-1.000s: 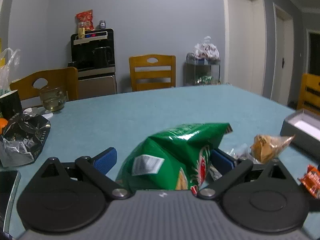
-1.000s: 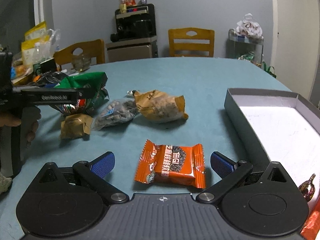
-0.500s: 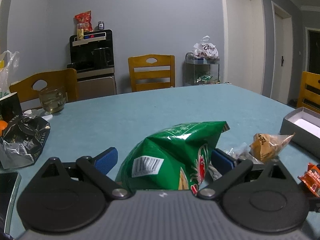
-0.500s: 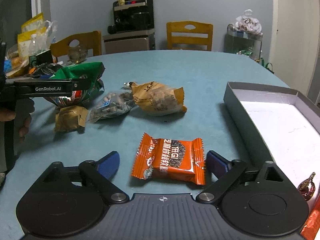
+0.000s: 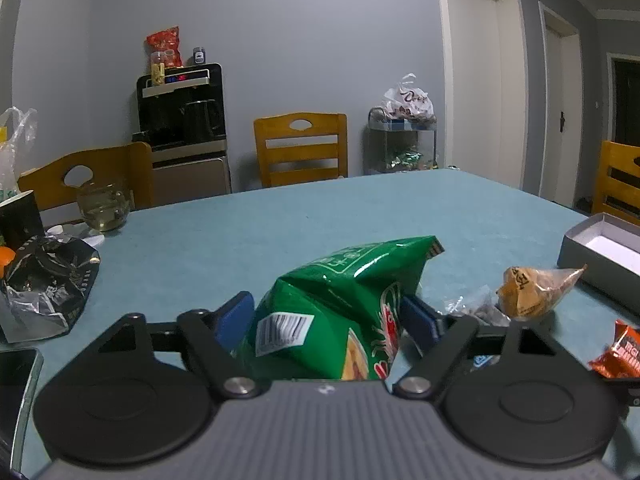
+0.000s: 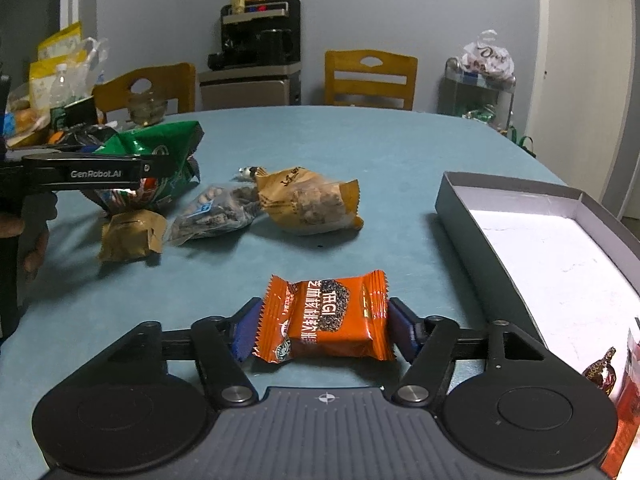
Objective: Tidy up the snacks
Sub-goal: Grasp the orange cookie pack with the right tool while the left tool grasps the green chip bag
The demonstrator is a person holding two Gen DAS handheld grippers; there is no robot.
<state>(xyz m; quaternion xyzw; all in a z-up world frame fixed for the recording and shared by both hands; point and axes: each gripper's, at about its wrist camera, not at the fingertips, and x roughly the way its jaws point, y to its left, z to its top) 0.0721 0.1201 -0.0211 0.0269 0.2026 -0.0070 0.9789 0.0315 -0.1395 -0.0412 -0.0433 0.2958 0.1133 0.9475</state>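
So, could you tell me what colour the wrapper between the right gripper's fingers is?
Orange wrapper with a dark panel, clearest in the right wrist view.

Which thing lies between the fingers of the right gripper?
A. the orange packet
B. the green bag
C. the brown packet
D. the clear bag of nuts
A: in the right wrist view the orange packet lies between the blue pads of the right gripper, whose jaws have just been closing on it.

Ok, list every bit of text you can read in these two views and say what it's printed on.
"GenRobot.AI": side of the left gripper.
"GI": orange snack packet; its other characters are not legible to me.
Green chip bag: barcode and print too small to read.
Tan snack packet: dark handwriting-style mark, unreadable.
Appliance display: lit digits, blurred.
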